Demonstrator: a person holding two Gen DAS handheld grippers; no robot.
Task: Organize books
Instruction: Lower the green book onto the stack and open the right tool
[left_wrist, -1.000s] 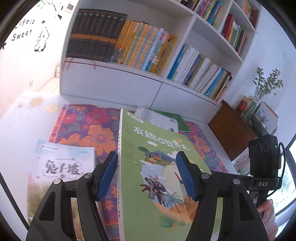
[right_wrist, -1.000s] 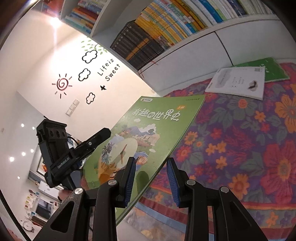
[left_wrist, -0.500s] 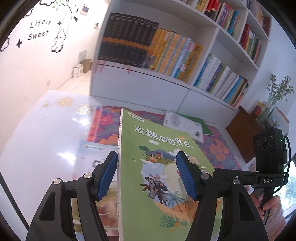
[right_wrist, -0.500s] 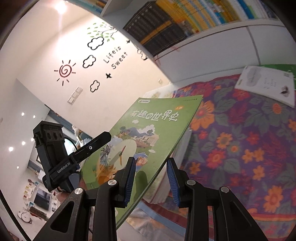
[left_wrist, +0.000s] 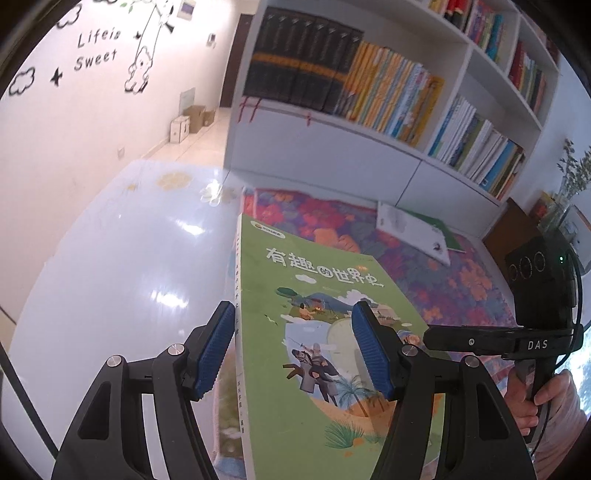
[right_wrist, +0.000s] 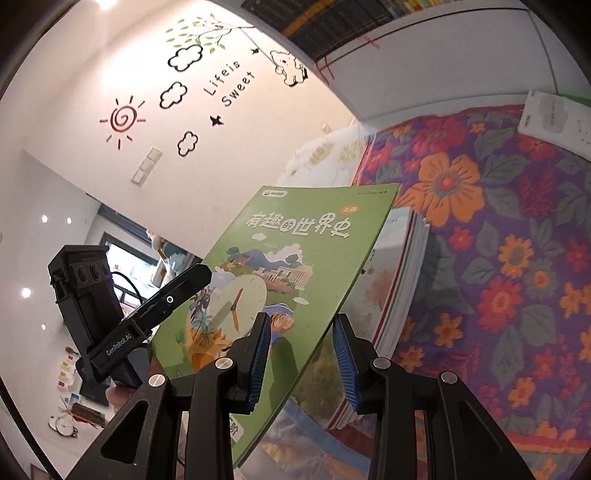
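where the wall decal reads "life is sweet", the thin glossy green picture book (left_wrist: 317, 332) titled 有趣的世界史 hangs tilted above the flowered purple cloth (right_wrist: 498, 258). both grippers grasp it: the left gripper (left_wrist: 293, 347) across its spine end, the right gripper (right_wrist: 301, 358), whose other view shows it marked "das", on its page edge.

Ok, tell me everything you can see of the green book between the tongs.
The green book is a thin, glossy paperback with white Chinese title lettering, a small orange badge and an illustrated cover: a clock face, buildings, a rider, palms. Its narrow spine, printed with small characters, faces the left tongs, whose blue pads straddle it. It is tilted, lifted above another book on the floral cloth. The right tongs straddle its lower edge; whether either pair's pads actually press it cannot be told.
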